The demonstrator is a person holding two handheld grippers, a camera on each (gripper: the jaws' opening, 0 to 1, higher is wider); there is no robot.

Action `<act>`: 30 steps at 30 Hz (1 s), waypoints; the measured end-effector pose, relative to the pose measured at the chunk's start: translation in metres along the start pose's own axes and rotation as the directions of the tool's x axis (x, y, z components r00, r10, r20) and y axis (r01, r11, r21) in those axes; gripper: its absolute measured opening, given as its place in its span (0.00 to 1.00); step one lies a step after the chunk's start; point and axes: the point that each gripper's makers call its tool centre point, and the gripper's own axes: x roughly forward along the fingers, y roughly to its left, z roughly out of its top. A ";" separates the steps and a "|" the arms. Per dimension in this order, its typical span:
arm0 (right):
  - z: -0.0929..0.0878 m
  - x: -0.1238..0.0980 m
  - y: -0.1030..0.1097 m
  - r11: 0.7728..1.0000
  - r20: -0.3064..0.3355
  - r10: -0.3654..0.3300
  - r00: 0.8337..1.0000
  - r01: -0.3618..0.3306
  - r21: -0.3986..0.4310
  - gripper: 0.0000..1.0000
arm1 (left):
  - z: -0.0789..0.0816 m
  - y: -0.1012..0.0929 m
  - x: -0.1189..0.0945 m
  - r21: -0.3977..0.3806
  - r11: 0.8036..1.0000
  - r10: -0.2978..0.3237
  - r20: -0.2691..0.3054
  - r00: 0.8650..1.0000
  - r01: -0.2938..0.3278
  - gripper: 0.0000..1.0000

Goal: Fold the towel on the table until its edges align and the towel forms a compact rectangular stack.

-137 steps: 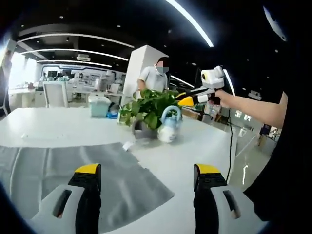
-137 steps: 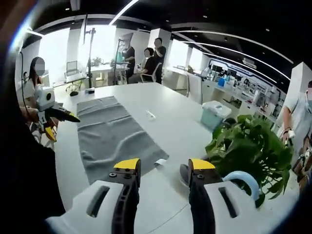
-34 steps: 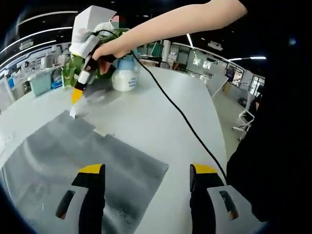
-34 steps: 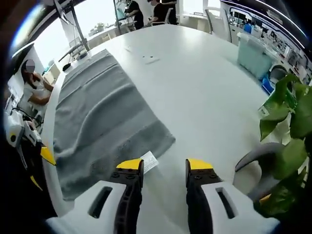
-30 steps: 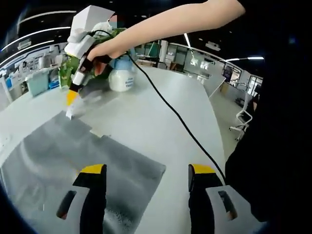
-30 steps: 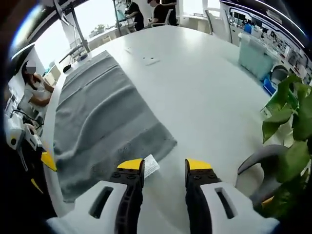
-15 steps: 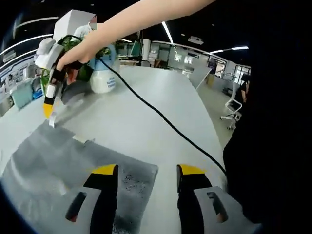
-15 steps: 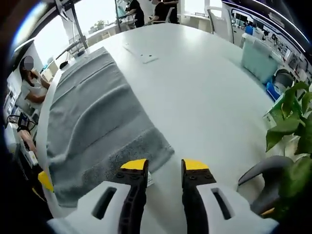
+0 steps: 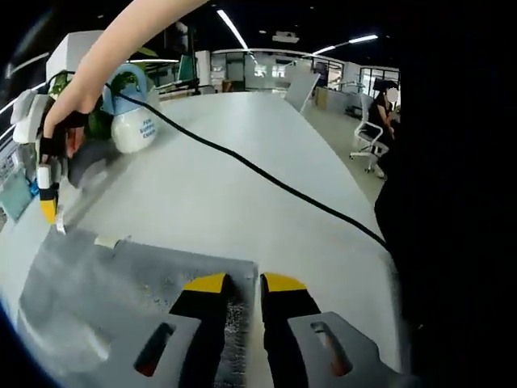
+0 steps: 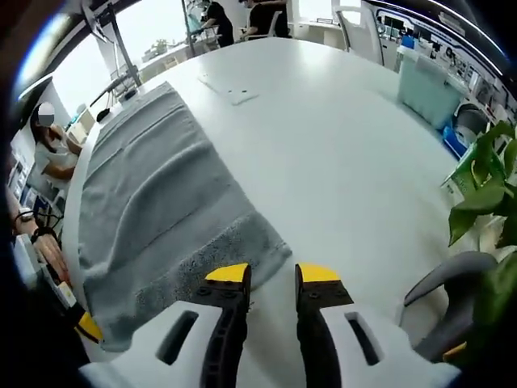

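**Here, both grippers are set at one short end of the grey towel**

In the left gripper view, the left gripper (image 9: 242, 284) is seen with its yellow-tipped jaws drawn narrow, only a thin slot left between them, and the corner edge of the towel (image 9: 121, 283) lies in that slot; whether the cloth is actually pinched cannot be told. Ahead and to the left, the right gripper (image 9: 48, 212) is held tips-down at the towel's other corner by a hand (image 9: 66, 113), a black cable (image 9: 266, 174) trailing across the white table (image 9: 242, 129).

In the right gripper view, the right gripper (image 10: 272, 276) is likewise narrowed over the near corner. The towel is spread long, flat and softly rippled, running away up-left. A green plant (image 10: 489, 194) is seen to the right.
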 end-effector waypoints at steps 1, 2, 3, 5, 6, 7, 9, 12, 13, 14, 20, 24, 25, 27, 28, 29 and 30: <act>0.000 0.001 -0.001 1.000 0.003 0.001 1.000 -0.001 0.003 0.19 | 0.000 0.001 0.000 -0.009 1.000 0.007 -0.002 1.000 -0.007 0.14; 0.001 0.001 0.000 1.000 0.006 0.004 1.000 -0.004 0.007 0.19 | 0.001 0.001 0.001 -0.010 1.000 0.008 -0.003 1.000 -0.008 0.13; 0.001 0.003 -0.001 1.000 0.009 0.006 1.000 -0.006 0.014 0.19 | 0.001 0.001 0.001 -0.009 1.000 0.011 -0.004 1.000 -0.011 0.13; 0.002 0.004 -0.003 1.000 0.016 0.006 1.000 -0.007 0.020 0.18 | 0.002 0.000 0.003 0.011 1.000 0.021 -0.012 1.000 -0.021 0.13; 0.003 0.005 -0.003 1.000 0.021 0.010 1.000 -0.010 0.025 0.17 | 0.002 -0.001 0.004 0.019 0.999 0.027 -0.016 1.000 -0.026 0.13; 0.004 0.006 -0.004 1.000 0.026 0.013 1.000 -0.014 0.027 0.16 | 0.003 -0.001 0.005 0.018 0.999 0.027 -0.016 0.999 -0.027 0.14; 0.005 0.007 -0.006 0.999 0.030 0.014 0.999 -0.015 0.043 0.14 | 0.004 0.000 0.006 0.008 0.999 0.040 -0.019 0.999 -0.040 0.13; 0.011 0.008 -0.007 0.995 0.072 0.015 0.997 -0.022 0.101 0.14 | 0.005 0.001 0.008 0.015 0.998 0.055 -0.025 0.998 -0.055 0.12; 0.013 0.009 -0.009 0.993 0.080 0.017 0.997 -0.026 0.113 0.15 | 0.005 0.001 0.008 0.020 0.998 0.062 -0.028 0.998 -0.061 0.12; 0.013 0.010 -0.010 0.992 0.082 0.017 0.997 -0.026 0.120 0.15 | 0.005 0.002 0.008 0.030 0.997 0.072 -0.033 0.997 -0.071 0.11; 0.011 0.013 -0.011 0.990 0.102 -0.012 0.995 -0.003 0.142 0.14 | 0.006 0.005 0.008 0.054 0.992 0.113 -0.044 0.993 -0.111 0.05; 0.010 0.014 -0.011 0.991 0.111 -0.025 0.993 0.010 0.134 0.12 | 0.006 0.006 0.006 0.026 0.994 0.103 -0.037 0.994 -0.102 0.05; 0.009 0.015 -0.014 0.994 0.109 -0.039 0.993 0.028 0.104 0.09 | 0.006 0.006 0.006 0.023 0.995 0.100 -0.037 0.994 -0.099 0.04; 0.009 0.015 -0.014 0.998 0.114 -0.046 0.992 0.040 0.048 0.06 | 0.005 0.005 0.007 0.029 0.995 0.092 -0.034 0.995 -0.091 0.04; 0.008 0.015 -0.013 0.998 0.114 -0.043 0.993 0.037 0.060 0.06 | 0.005 0.005 0.007 0.035 0.996 0.088 -0.034 0.996 -0.087 0.04; 0.008 0.015 -0.013 0.998 0.116 -0.046 0.992 0.040 0.054 0.06 | 0.005 0.005 0.007 0.036 0.996 0.087 -0.034 0.996 -0.086 0.04; 0.008 0.015 -0.013 0.998 0.118 -0.048 0.992 0.042 0.053 0.06 | 0.005 0.005 0.007 0.037 0.996 0.085 -0.034 0.996 -0.084 0.04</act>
